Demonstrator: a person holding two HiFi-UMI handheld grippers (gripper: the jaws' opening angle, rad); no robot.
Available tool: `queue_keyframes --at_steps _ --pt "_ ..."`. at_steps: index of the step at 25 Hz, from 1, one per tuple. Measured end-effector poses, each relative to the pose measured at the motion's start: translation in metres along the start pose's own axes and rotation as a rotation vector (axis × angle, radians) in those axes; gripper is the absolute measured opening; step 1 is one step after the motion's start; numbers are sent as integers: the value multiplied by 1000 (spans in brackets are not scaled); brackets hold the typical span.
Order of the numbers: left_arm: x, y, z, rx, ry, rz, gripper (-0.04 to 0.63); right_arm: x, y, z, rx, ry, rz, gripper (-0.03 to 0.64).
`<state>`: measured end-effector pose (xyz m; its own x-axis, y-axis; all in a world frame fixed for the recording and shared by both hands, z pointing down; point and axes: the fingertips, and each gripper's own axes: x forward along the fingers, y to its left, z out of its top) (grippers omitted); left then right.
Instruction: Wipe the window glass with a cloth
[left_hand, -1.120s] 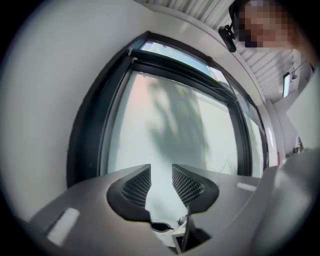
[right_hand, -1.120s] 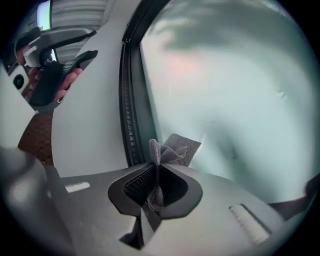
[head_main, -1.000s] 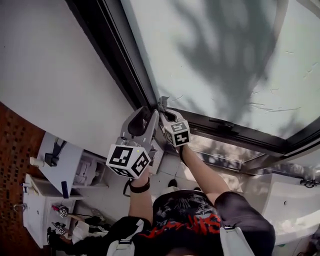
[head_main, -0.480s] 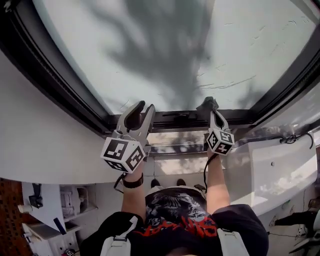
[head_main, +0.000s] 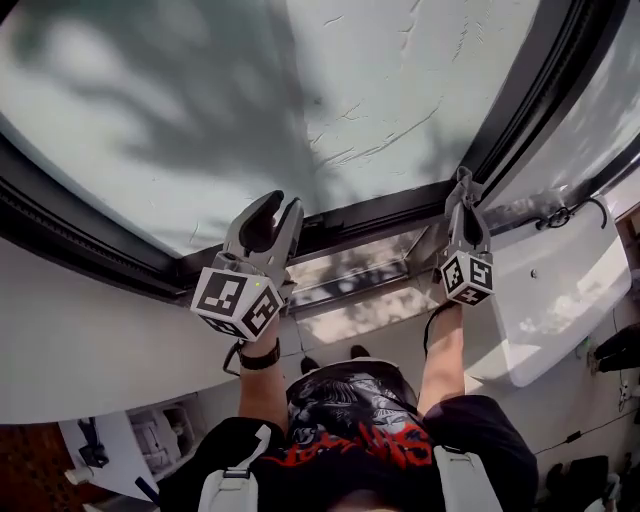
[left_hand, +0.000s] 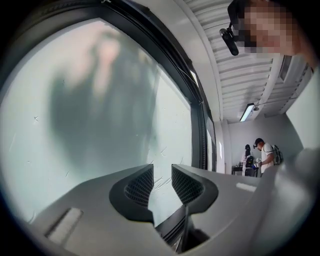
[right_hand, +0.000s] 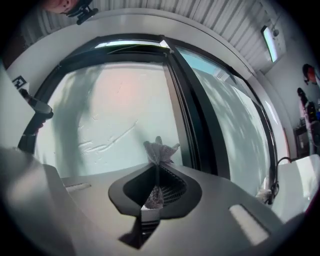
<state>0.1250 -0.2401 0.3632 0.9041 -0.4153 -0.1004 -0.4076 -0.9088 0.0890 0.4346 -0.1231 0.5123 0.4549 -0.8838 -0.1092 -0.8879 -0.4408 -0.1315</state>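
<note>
By the window frame (head_main: 380, 212), the right tool (head_main: 462, 180) pinches the cloth (right_hand: 160, 148); the left tool (head_main: 272, 210) is narrow and empty. Marks (head_main: 385, 140) on the window glass (head_main: 200, 110) suggest wiping is not done

Big frosted window pane (head_main: 200, 120) in a black frame (head_main: 530, 95), leafy shadow (head_main: 220, 130) smeared across it, plus a few scratches (head_main: 385, 140). Plain white wall (head_main: 90, 340) right next to it. Ribbed white ceiling (left_hand: 240, 65) overhead with a tube light (left_hand: 247, 112) glowing. White shelving (head_main: 150, 440) down low. Couple of people (left_hand: 260, 156) standing way at the back.
</note>
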Motion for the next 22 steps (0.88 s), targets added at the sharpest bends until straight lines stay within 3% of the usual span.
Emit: queue_keyframes --at_steps 5,9,17,22 --pt "-8 -2 11 29 -22 8 101 -3 103 76 -28 -135 227 21" --pt "-33 11 23 73 -46 67 101 -8 190 110 -3 -190 415 21" --pt "-94 55 34 104 -83 241 101 -8 329 115 39 -146 699 21" --pt "-127 75 43 108 -91 283 101 -16 367 110 73 -109 750 21"
